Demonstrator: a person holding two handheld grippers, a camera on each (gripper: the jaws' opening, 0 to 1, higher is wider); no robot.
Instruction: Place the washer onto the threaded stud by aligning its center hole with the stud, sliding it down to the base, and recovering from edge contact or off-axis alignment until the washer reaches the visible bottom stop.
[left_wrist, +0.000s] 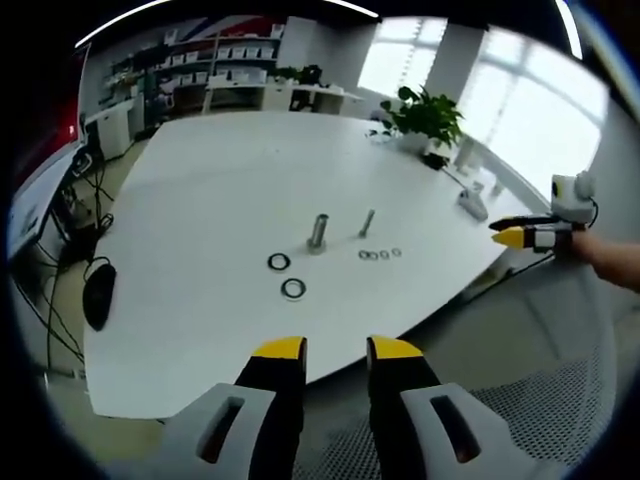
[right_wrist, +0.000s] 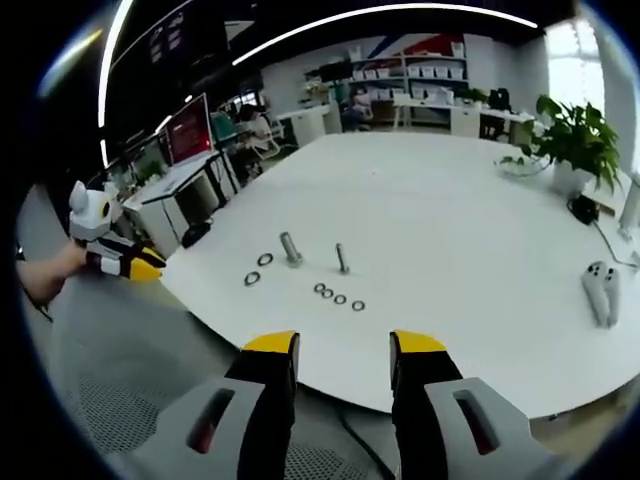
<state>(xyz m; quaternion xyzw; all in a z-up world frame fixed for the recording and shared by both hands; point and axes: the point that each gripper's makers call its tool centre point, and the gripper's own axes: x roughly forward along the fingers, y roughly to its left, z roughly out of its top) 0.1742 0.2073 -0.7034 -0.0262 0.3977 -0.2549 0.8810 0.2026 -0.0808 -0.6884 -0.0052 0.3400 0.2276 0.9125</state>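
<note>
On the white table (left_wrist: 220, 190) stand a thick threaded stud (left_wrist: 318, 235) and a thinner stud (left_wrist: 367, 223). Two large dark washers (left_wrist: 278, 262) (left_wrist: 293, 289) lie flat in front of the thick stud, and a row of small washers (left_wrist: 378, 254) lies by the thin one. My left gripper (left_wrist: 337, 350) is open and empty, off the near table edge. The right gripper (left_wrist: 520, 237) comes in from the right, held by a hand. In the right gripper view my right gripper (right_wrist: 344, 345) is open and empty, short of the table edge, facing the studs (right_wrist: 291, 248) (right_wrist: 342, 258) and washers (right_wrist: 252, 279) (right_wrist: 338, 297).
A potted plant (left_wrist: 428, 118) stands at the far side of the table. A black mouse (left_wrist: 98, 295) lies at the left edge. A white controller (right_wrist: 600, 290) rests on the table. The left gripper (right_wrist: 135, 264) shows beyond the table edge. Shelves and desks line the room behind.
</note>
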